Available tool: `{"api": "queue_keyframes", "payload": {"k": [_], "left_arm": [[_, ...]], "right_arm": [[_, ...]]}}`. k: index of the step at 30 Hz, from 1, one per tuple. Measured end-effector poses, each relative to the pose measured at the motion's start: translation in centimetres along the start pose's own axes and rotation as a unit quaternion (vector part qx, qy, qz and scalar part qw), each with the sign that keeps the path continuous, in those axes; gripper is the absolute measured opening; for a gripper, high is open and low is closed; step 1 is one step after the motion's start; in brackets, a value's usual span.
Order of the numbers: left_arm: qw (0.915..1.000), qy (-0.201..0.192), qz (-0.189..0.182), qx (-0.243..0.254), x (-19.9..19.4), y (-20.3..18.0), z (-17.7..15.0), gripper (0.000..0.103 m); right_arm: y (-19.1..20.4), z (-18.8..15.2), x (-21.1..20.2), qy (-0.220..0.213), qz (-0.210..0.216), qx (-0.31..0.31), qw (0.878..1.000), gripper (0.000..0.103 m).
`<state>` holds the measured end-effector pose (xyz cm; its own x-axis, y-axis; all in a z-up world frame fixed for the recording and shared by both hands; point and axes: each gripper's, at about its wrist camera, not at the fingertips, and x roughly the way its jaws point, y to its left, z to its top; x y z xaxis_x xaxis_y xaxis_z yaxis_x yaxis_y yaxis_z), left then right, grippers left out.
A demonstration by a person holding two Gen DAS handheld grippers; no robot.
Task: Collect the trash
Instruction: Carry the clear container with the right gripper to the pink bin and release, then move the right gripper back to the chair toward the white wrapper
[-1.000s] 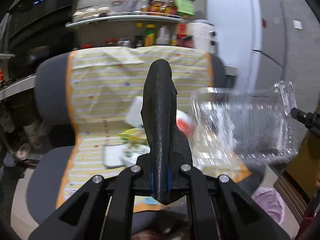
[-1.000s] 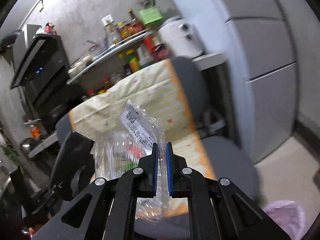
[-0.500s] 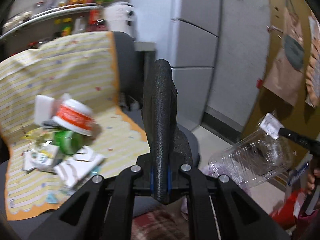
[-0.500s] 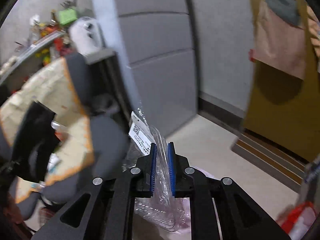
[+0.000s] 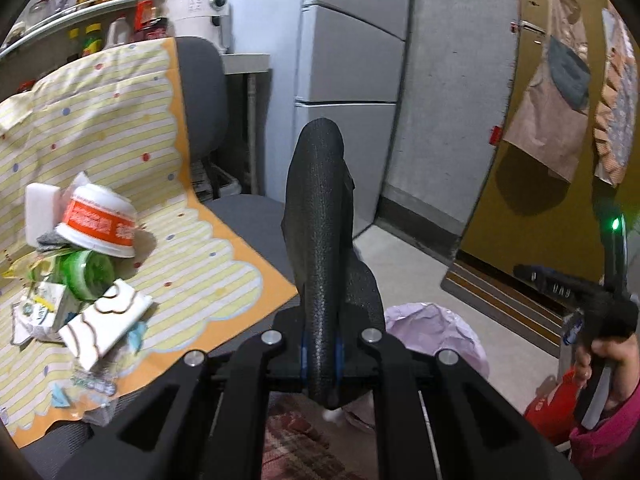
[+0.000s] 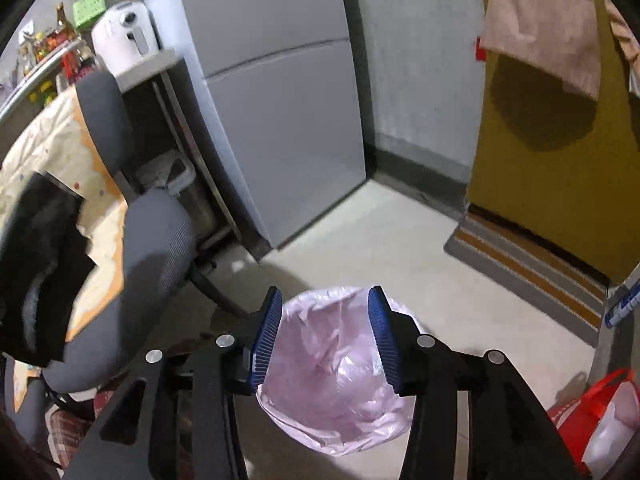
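My right gripper (image 6: 325, 334) is open and empty, right above a bin lined with a pink trash bag (image 6: 336, 380) on the floor; the bag also shows in the left wrist view (image 5: 434, 330). My left gripper (image 5: 320, 354) is shut on a black textured object (image 5: 320, 232) that sticks up between its fingers. A pile of trash lies on the chair's striped yellow cloth (image 5: 120, 120): a white and orange paper bowl (image 5: 98, 226), a green bottle (image 5: 86, 274), a white box with brown swirls (image 5: 106, 322) and small wrappers.
A grey office chair (image 6: 136, 264) stands left of the bin. A grey fridge (image 6: 280, 120) and wall are behind it. A striped doormat (image 6: 528, 276) lies by a yellow door. A red bag (image 6: 596, 412) sits at the lower right. A shelf with bottles (image 5: 100, 8) is at the back left.
My right gripper has opened over the pink bag and the clear plastic container it held is gone from its jaws. Both views have swung right, away from the chair.
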<state>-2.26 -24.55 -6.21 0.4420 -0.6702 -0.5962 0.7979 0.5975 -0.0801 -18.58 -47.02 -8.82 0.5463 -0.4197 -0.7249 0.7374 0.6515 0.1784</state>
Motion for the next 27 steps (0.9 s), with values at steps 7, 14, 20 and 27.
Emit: {"api": "queue_keyframes", "payload": {"k": [7, 14, 20, 27], "left_arm": [[0.9953, 0.015, -0.082, 0.05, 1.9, -4.3, -1.0, 0.006], [0.9854, 0.054, -0.132, 0.093, 5.6, -8.8, -1.6, 0.007], [0.9767, 0.097, -0.151, 0.117, 10.1, -12.0, -2.2, 0.012], [0.9743, 0.12, -0.134, 0.136, 13.0, -13.4, -2.9, 0.054]], "right_arm": [[0.1, 1.4, -5.6, -0.082, 0.025, 0.005, 0.996, 0.049], [-0.9, 1.7, -6.8, -0.104, 0.03, 0.009, 0.994, 0.052], [-3.4, 1.7, -5.5, -0.089, 0.02, 0.037, 0.995, 0.052], [-4.7, 1.4, -4.1, -0.071, 0.013, 0.052, 0.996, 0.052]]}}
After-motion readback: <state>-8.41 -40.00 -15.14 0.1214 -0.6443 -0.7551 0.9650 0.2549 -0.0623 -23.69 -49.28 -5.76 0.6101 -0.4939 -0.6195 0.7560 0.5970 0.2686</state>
